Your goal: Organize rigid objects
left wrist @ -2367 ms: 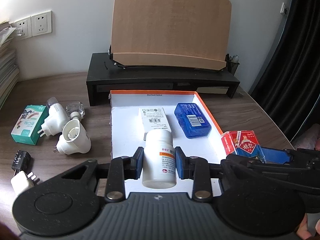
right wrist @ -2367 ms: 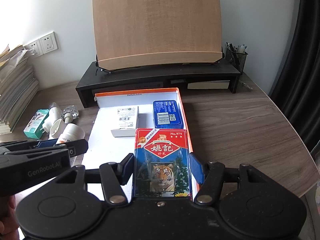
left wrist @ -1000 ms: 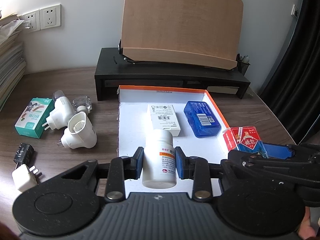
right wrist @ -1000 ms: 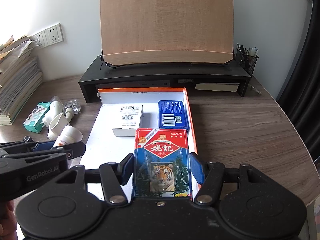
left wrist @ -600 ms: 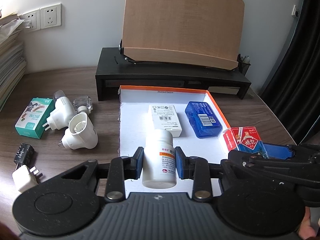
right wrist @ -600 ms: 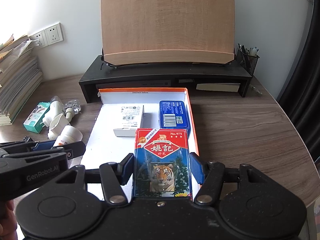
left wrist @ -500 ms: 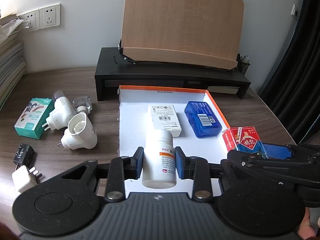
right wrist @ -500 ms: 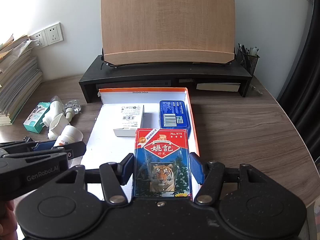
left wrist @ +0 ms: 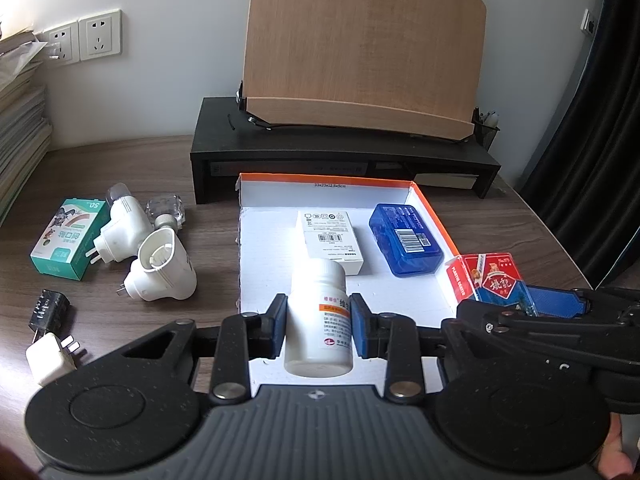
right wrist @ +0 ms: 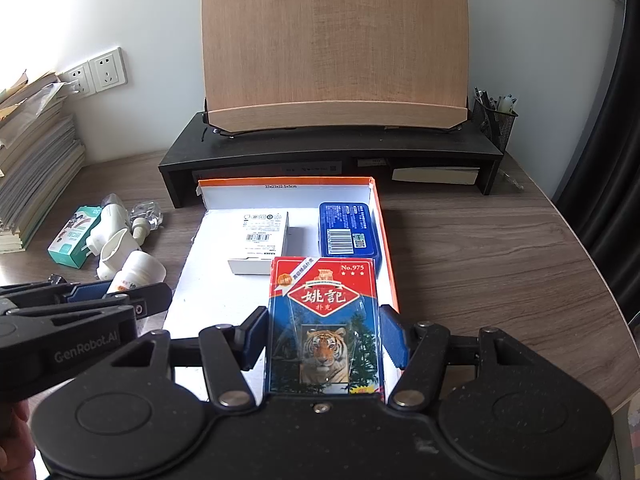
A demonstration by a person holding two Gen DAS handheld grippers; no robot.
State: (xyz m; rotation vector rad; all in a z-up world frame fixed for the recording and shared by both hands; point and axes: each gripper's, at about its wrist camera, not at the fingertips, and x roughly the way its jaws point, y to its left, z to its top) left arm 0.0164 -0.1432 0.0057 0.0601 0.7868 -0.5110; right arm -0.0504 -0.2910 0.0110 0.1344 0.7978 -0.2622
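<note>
My left gripper (left wrist: 319, 320) is shut on a white pill bottle (left wrist: 318, 316) and holds it over the near part of a white tray with an orange rim (left wrist: 268, 248). My right gripper (right wrist: 323, 332) is shut on a red and blue playing card box with a tiger (right wrist: 324, 320), over the tray's near right corner (right wrist: 390, 264). The card box also shows in the left wrist view (left wrist: 490, 280). In the tray lie a white carton (left wrist: 330, 240) and a blue tin (left wrist: 404, 238).
On the desk left of the tray lie two white plug adapters (left wrist: 160, 268), a green box (left wrist: 66, 238), a clear bottle (left wrist: 166, 214) and small chargers (left wrist: 50, 344). A black monitor stand (left wrist: 340, 160) with a wooden board stands behind. Books are stacked at far left (right wrist: 32, 152).
Both grippers keep their grip. Over the span both views have drawn back and shifted slightly; in the last half second almost nothing moves.
</note>
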